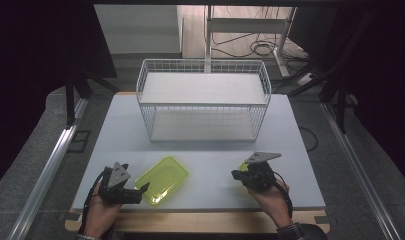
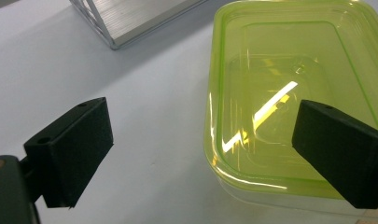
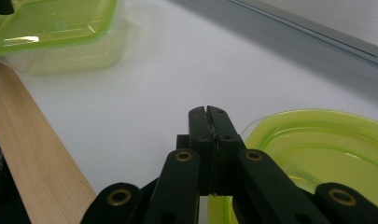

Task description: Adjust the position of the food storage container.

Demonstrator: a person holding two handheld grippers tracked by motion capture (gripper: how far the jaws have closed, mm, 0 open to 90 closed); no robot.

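A clear box with a lime-green lid [image 1: 162, 180] lies on the white tabletop [image 1: 210, 170], front and left of centre. My left gripper [image 1: 140, 192] stands open at its near left corner. In the left gripper view the box [image 2: 289, 70] has its left edge between the jaws, with one jaw over the lid and the other over the table; neither pad touches it. My right gripper [image 1: 235, 175] is shut with nothing between its jaws. It hovers over the edge of a second lime-green lidded piece [image 1: 244, 166], seen close under the closed tips [image 3: 208, 112] as a rounded green lid [image 3: 326, 144].
A white wire rack [image 1: 202, 100] with two shelves stands at the back middle of the table. A wooden strip [image 1: 200, 220] runs along the table's front edge. Dark floor and metal rails [image 1: 50, 170] flank the table.
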